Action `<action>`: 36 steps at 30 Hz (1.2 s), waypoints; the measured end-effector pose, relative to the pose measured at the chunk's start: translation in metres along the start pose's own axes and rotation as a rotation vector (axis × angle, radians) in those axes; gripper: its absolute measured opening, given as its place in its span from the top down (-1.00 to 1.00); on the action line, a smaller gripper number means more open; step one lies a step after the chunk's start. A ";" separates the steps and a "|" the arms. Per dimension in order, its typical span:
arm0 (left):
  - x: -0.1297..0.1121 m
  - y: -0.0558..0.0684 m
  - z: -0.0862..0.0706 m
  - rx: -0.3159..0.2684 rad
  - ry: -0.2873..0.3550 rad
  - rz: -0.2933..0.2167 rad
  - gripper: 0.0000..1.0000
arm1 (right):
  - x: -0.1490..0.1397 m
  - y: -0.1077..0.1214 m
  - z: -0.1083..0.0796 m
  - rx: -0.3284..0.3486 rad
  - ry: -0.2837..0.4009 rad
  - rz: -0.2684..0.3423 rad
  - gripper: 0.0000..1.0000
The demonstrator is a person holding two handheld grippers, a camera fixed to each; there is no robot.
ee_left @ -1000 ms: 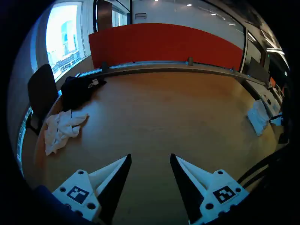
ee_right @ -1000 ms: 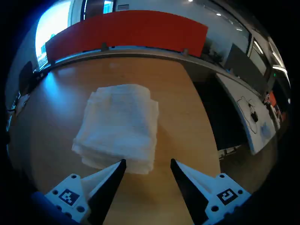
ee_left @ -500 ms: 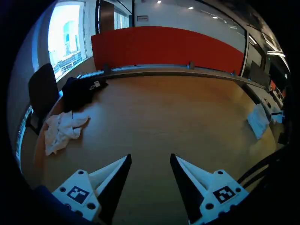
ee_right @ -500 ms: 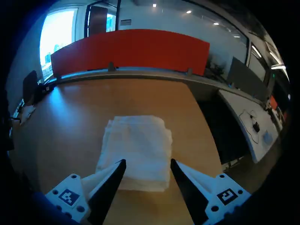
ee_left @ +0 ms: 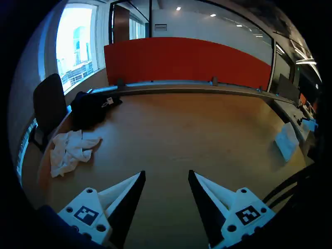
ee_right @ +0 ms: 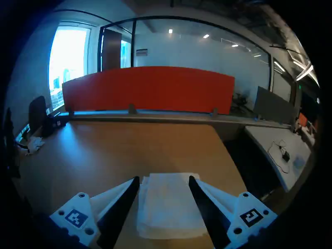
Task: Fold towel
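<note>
In the right gripper view a folded white towel stack (ee_right: 168, 205) lies flat on the wooden table, right below my right gripper (ee_right: 163, 179), whose fingers stand open above it with nothing between them. The same stack (ee_left: 286, 140) lies at the table's far right edge in the left gripper view. A crumpled white towel (ee_left: 69, 151) lies loose near the left edge of the table. My left gripper (ee_left: 165, 173) is open over bare wood, well apart from both towels.
A dark bundle of cloth (ee_left: 90, 108) sits beyond the crumpled towel, with a black chair (ee_left: 49, 99) at the table's left side. A red partition (ee_left: 186, 60) runs along the table's far edge. Another desk (ee_right: 282, 159) with cables stands to the right.
My right gripper has drawn back and tilted up from the folded stack, which now sits low between its fingers. The left gripper view has lifted slightly; both grippers stay open.
</note>
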State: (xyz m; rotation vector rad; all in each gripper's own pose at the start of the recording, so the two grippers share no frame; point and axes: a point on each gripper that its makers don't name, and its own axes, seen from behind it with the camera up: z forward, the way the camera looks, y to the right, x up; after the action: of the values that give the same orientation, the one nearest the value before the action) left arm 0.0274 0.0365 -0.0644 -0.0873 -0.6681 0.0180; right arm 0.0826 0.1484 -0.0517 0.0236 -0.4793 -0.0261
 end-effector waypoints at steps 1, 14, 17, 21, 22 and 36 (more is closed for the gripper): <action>0.002 -0.001 0.001 0.001 0.007 -0.004 -0.51 | 0.005 -0.005 0.000 0.004 0.014 0.005 -0.83; 0.045 -0.008 0.005 0.003 0.151 -0.056 -0.51 | 0.064 -0.063 0.006 0.037 0.191 0.030 -0.83; 0.056 -0.013 0.004 0.011 0.190 -0.063 -0.51 | 0.078 -0.076 0.005 0.049 0.228 0.048 -0.84; 0.070 -0.018 0.000 0.023 0.242 -0.059 -0.51 | 0.094 -0.088 0.002 0.051 0.273 0.065 -0.89; 0.074 -0.019 -0.001 0.027 0.255 -0.059 -0.51 | 0.096 -0.091 0.001 0.047 0.285 0.066 -0.92; 0.108 -0.028 -0.013 0.057 0.370 -0.046 -0.51 | 0.111 -0.112 -0.002 0.001 0.352 0.027 -0.92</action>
State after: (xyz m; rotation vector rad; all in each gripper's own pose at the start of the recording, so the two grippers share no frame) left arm 0.1202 0.0123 -0.0049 -0.0195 -0.2993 -0.0229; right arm 0.1803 0.0334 -0.0057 0.0219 -0.1274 0.0054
